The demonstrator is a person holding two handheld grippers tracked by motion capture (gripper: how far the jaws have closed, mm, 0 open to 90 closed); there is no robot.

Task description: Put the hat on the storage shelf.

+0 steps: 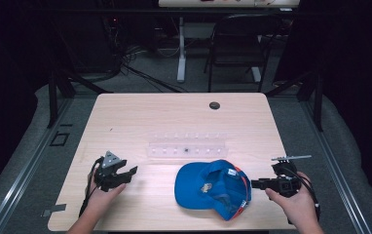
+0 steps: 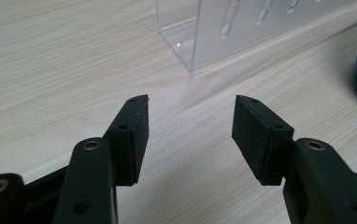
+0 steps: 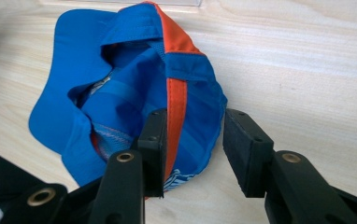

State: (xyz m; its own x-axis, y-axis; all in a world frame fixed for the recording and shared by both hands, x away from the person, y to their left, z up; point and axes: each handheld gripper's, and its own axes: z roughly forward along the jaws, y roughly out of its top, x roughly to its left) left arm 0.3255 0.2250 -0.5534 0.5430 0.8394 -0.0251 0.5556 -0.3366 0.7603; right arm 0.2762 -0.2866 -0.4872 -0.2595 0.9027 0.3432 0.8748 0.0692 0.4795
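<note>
The right tool (image 3: 193,140) is held apart astride the blue cap's (image 1: 212,187) rim. The left tool (image 2: 190,123) is held apart; the clear rack (image 2: 242,28) is cut off.

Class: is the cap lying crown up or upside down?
Upside down: the cap shows its inside lining and orange band, opening upward.

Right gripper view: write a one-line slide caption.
Open right gripper straddling the back edge of a blue cap on the table.
</note>
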